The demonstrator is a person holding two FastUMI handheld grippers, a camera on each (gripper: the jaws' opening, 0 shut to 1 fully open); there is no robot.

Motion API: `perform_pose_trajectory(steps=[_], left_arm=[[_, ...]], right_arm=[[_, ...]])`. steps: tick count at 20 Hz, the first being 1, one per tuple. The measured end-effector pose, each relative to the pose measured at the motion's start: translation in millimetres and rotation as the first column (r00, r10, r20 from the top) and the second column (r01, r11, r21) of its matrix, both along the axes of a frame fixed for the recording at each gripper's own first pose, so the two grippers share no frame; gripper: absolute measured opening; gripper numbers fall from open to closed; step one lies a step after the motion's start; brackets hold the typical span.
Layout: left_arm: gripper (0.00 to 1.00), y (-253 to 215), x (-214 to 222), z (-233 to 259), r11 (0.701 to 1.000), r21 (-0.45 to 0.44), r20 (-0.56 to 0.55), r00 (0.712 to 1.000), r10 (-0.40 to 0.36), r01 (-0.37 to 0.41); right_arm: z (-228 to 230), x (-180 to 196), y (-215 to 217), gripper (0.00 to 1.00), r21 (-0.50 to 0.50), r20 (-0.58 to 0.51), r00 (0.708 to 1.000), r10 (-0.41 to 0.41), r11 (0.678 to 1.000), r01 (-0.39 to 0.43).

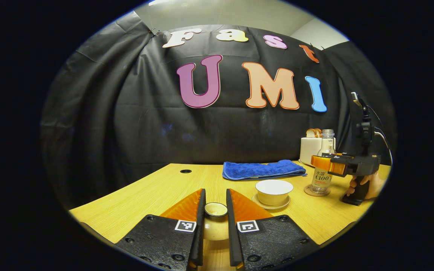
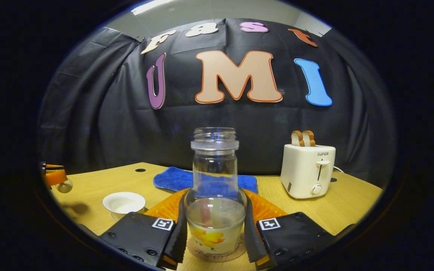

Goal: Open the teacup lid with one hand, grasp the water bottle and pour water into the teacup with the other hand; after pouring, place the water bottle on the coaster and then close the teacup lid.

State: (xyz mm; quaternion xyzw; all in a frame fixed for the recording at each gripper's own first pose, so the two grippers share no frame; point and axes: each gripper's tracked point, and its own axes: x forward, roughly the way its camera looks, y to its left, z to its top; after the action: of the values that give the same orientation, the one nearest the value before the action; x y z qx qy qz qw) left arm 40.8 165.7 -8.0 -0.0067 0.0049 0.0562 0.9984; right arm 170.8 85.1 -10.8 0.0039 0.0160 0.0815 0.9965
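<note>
- Left gripper: fingers closed on the teacup lid, held clear of the open teacup.
- Right gripper: fingers pressed against the water bottle, which stands upright on the coaster.

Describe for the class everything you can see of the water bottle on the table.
The water bottle is clear, plastic by its look, with a wide threaded mouth, no cap, a narrower neck and a rounder, labelled lower body. It holds some water low down. It stands upright on a round coaster on the wooden table, ahead of the blue towel. The right hand-held gripper has a finger on either side of its lower body, apparently pressing it.
</note>
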Motion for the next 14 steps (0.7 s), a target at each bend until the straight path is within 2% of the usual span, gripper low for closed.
perform_pose_trajectory(steps=[1, 2, 7, 8, 9, 11, 12, 14], left_arm=[[0.25, -1, 1, -1, 1.000, 0.000, 0.000, 1.000, 0.000, 0.000], [0.24, -1, 1, 0, 1.000, 0.000, 0.000, 1.000, 0.000, 0.000], [0.25, 0, 1, -1, 1.000, 0.000, 0.000, 1.000, 0.002, -0.002], [0.25, -1, 1, 0, 1.000, 0.000, 0.001, 1.000, 0.002, -0.002], [0.26, -1, 1, -1, 1.000, 0.000, -0.001, 1.000, -0.002, 0.002], [0.25, -1, 0, 0, 1.000, 0.000, 0.001, 1.000, -0.004, 0.004], [0.25, -1, 0, 0, 1.000, 0.002, 0.000, 1.000, -0.004, 0.004], [0.25, -1, 1, 0, 1.000, 0.002, 0.000, 1.000, -0.004, 0.004]], right_arm=[[0, -2, -2, 0.68, 0.014, 0.009, 1.000, -0.001, 1.000, 0.000], [2, -2, -3, 0.65, 0.023, 0.022, 1.000, -0.006, 1.000, 0.005], [-5, 1, -3, 0.78, 0.003, 0.008, 1.000, -0.018, 1.000, 0.017], [-4, -1, -9, 0.75, 0.001, 0.000, 1.000, -0.032, 1.000, 0.032], [-4, 1, -10, 0.83, 0.002, -0.002, 1.000, -0.030, 1.000, 0.030], [-2, 0, -9, 0.80, 0.001, 0.001, 0.999, -0.039, 0.999, 0.039], [-4, -2, -10, 0.75, -0.003, 0.003, 0.999, -0.042, 0.999, 0.042], [0, -9, -18, 0.92, 0.000, 0.004, 0.998, -0.062, 0.998, 0.062]])
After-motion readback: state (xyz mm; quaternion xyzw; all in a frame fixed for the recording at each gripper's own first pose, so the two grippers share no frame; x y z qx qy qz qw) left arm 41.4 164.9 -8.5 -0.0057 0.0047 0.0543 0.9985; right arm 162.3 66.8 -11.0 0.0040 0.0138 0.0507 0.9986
